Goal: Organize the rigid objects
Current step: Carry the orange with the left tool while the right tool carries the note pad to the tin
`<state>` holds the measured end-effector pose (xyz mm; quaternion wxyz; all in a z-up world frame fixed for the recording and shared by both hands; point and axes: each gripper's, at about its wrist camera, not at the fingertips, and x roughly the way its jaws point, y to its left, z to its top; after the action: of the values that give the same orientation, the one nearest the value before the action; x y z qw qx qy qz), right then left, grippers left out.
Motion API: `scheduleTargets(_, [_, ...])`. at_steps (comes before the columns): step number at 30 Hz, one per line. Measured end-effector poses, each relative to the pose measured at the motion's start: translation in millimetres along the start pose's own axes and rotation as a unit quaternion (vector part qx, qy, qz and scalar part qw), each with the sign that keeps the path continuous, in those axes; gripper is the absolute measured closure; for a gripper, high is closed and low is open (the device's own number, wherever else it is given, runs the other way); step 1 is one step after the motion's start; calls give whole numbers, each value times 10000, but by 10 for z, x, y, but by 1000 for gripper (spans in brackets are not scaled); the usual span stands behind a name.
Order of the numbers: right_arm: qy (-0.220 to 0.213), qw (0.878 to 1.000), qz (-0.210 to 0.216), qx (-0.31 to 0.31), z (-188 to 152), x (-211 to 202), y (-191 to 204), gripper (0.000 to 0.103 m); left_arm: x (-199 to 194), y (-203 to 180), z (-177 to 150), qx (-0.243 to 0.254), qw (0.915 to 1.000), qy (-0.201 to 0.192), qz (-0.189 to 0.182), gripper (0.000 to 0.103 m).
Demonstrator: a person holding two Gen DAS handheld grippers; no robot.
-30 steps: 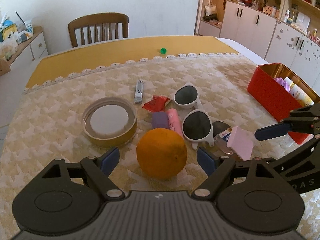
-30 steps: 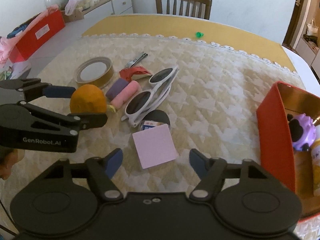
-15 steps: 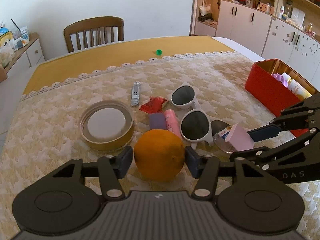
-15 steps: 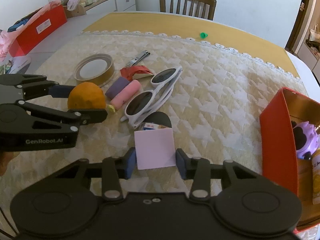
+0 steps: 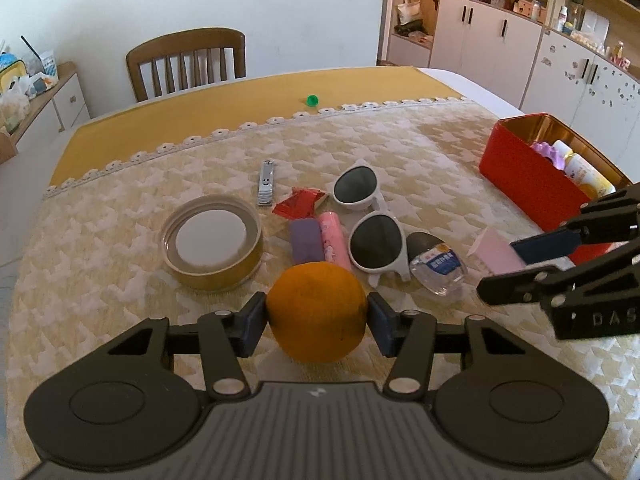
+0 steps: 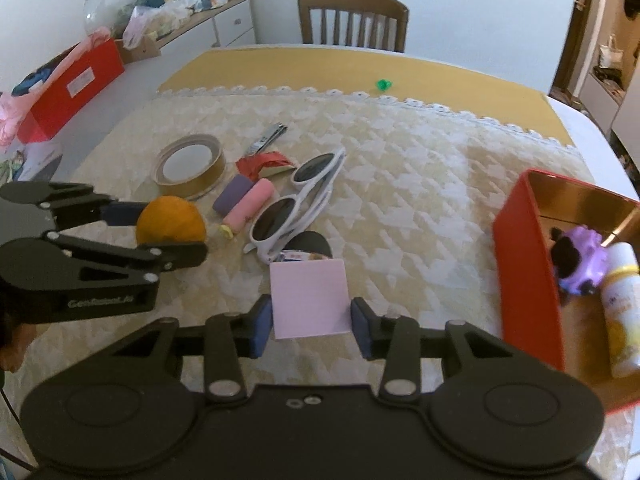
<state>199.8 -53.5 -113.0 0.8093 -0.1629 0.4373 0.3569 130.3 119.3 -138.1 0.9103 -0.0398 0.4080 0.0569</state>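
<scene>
Fingers of the left gripper (image 5: 317, 318) have just been closing and are now clamped on the round orange fruit (image 5: 316, 310), one pad at its nine o'clock flank and the other at three o'clock, a hold across the widest part that should keep a smooth ball from rolling out. In the left wrist view the fruit sits at six o'clock of the clutter on the quilted cream worktop (image 5: 420, 160): the tan roll of tape (image 5: 212, 242) at ten o'clock, the white-framed sunglasses (image 5: 372, 220) at one o'clock, the small clear bottle with a black cap (image 5: 434, 258) at two o'clock. The open red tin box (image 5: 532, 176) stands well apart toward three o'clock; it already holds a few things, so I judge it the place where the objects are gathered.

From the right wrist view, the right gripper (image 6: 311, 322) has likewise been closing, and its fingers pinch the flat pink square pad (image 6: 308, 298) by its two side edges, the way to hold something this thin. The pad is tilted, its far edge just beside the bottle's black cap. The red box lies at three o'clock, near this hand, with a purple toy (image 6: 578, 262) and a white bottle (image 6: 620, 308) inside.
</scene>
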Motion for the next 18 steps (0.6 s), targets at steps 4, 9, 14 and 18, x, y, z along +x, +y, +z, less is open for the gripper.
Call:
scheduleTargets(4, [-57, 9998, -71, 203, -42, -164, -96, 62, -139, -14, 16, -69, 9999, -40, -115, 50])
scheduleTargets(9, [-50, 9995, -121, 290, -82, -384, -203, 62, -268, -122, 101, -130, 9995, -17, -292, 50])
scheduleTargets(14, [-133, 9992, -244, 304, -116, -620, -325, 62, -406, -368, 220, -15, 9985, -76, -543, 50])
scheduleTargets(18, [-259, 9981, -337, 438, -127, -792, -500, 62, -485, -621, 342, 66, 9967, -139, -803, 50])
